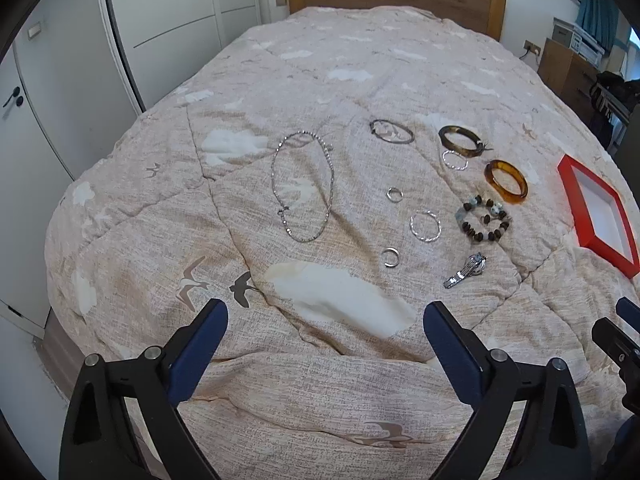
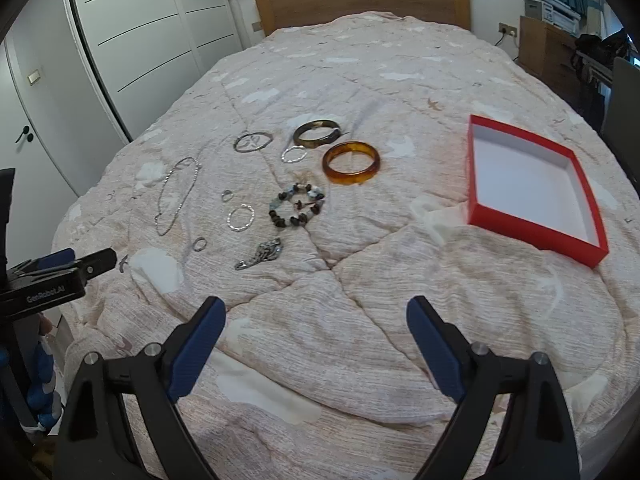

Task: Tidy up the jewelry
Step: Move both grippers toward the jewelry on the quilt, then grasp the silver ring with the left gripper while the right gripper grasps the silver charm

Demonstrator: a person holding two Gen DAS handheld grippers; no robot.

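A: Where does the jewelry lie?

B: All of it is spread on the bed's quilt [image 2: 360,280], left of the red box [image 2: 534,236]; the box sits open, its white inside bare, well apart from the pieces.

A: Name the pieces.

B: Farthest left, a long silver chain necklace [image 1: 303,186] laid in a loop; beyond it a thin silver bangle [image 1: 392,131]; beside that a dark brown bangle [image 1: 460,141] with a small twisted silver hoop [image 1: 455,160] just in front of it; then an amber bangle [image 2: 351,162], nearest the box.

A: And closer in?

B: A beaded bracelet [image 2: 298,209] of dark and pale stones; left of it a larger twisted silver hoop [image 1: 425,226]; two small silver rings, one beyond the hoop [image 1: 394,194] and one nearer [image 1: 390,257]; a silver brooch-like clip [image 2: 261,258] nearest the cameras.

A: The grippers?

B: The left hand-held gripper [image 1: 325,330] hovers over the near quilt, jaws spread wide, nothing between them; the right hand-held gripper [image 2: 316,324] is likewise wide apart and holds nothing; neither touches any piece.
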